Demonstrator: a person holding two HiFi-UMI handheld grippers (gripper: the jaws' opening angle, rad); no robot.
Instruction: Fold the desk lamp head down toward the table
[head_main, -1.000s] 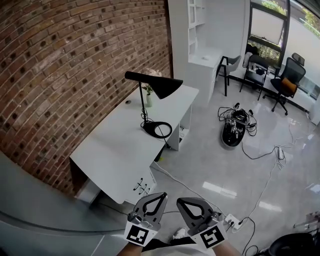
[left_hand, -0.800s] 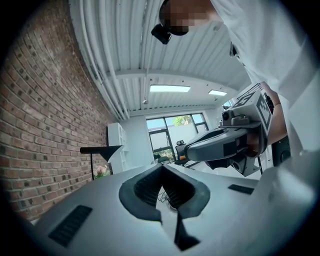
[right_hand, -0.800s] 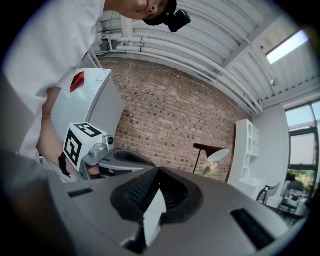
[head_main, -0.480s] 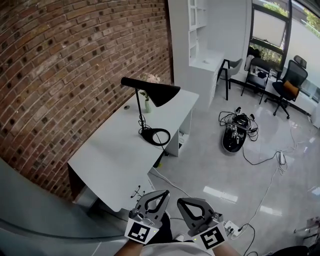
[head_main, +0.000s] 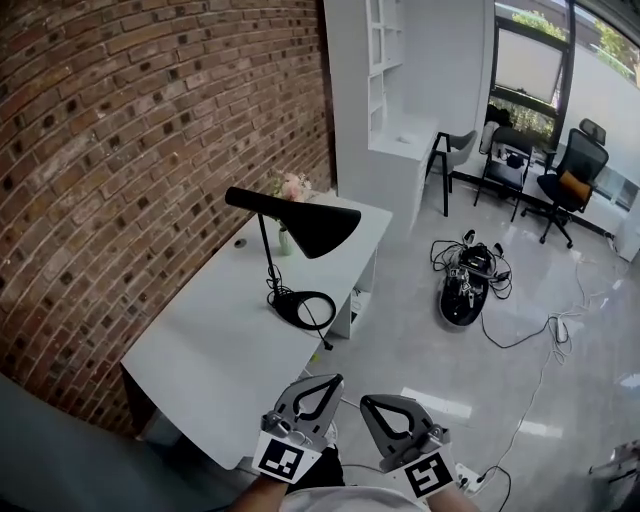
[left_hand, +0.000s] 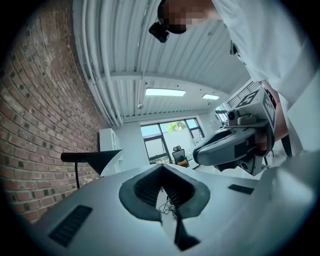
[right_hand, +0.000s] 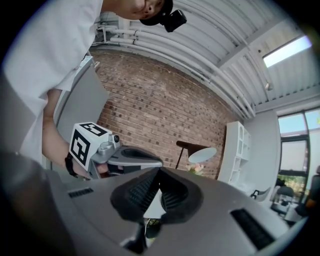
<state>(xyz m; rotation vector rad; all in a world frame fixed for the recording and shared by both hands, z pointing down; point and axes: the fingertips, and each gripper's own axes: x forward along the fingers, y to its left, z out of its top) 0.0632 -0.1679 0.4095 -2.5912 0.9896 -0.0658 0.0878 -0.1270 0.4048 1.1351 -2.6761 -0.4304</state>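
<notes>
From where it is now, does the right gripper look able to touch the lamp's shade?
Probably not yet: the right gripper is held near the person's body, short of the desk; the lamp shade stands far along it. Nothing blocks the path.

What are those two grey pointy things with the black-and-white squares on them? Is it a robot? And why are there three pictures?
It isn't a robot. A person holds a pair of tongs in each hand: the left tongs and the right tongs. The squares are markers fixed on them. One picture comes from a camera on the person's head, looking down. The other two come from little cameras riding on each pair of tongs, looking along them. On the white desk by the brick wall stand a black lamp and a small vase of flowers. Both tongs are pinched shut and hold nothing. They are well apart from the lamp, and its head is not folded down yet.
</notes>
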